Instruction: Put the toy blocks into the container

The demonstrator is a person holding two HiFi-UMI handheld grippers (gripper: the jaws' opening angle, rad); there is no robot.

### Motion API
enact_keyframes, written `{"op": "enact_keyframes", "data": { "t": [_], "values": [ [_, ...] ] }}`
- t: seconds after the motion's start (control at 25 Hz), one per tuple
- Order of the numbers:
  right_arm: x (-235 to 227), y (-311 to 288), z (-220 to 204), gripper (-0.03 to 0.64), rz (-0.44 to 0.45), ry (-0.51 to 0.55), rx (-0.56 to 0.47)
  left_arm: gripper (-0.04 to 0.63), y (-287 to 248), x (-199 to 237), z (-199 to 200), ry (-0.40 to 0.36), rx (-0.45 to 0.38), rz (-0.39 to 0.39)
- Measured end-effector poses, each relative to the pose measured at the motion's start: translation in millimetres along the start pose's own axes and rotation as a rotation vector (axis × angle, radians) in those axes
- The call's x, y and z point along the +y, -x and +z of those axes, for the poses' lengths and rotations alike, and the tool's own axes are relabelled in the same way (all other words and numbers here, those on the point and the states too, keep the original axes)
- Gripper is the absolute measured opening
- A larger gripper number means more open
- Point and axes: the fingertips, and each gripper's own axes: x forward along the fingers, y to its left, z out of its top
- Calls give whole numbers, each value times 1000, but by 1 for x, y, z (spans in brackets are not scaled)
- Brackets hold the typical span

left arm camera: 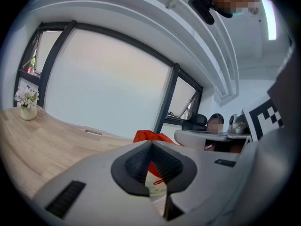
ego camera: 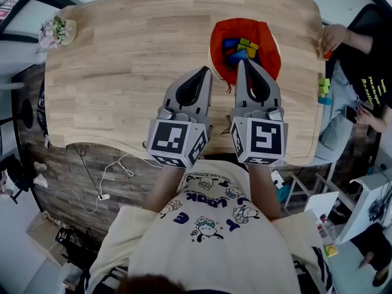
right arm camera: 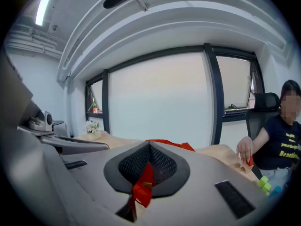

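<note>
A red bag (ego camera: pixel 245 32) lies open on the wooden table (ego camera: pixel 122 60), with blue, green and yellow toy blocks (ego camera: pixel 240 49) inside. My right gripper (ego camera: pixel 243 63) is shut, its tip over the bag's near rim. In the right gripper view the jaws (right arm camera: pixel 149 145) meet at the tip, and red bag fabric (right arm camera: pixel 143 185) shows through the slot behind them. My left gripper (ego camera: pixel 205 71) hovers just left of the bag, shut with nothing in it. In the left gripper view the closed tip (left arm camera: pixel 151 143) points at the red bag (left arm camera: pixel 153 136).
More green and blue blocks (ego camera: pixel 324 89) sit at the table's right edge. A seated person's hand (ego camera: pixel 334 37) rests there on a red piece. A small flower vase (ego camera: pixel 56 30) stands at the far left corner. Cables lie on the floor below.
</note>
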Motion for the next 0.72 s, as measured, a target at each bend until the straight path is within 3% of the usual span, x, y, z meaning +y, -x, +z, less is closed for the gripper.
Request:
{"op": "enact_keyframes", "data": {
  "t": [0.72],
  "values": [
    [38,8,4,18,61,-60,-9,31,31,20,10,18,-51,43]
  ]
}}
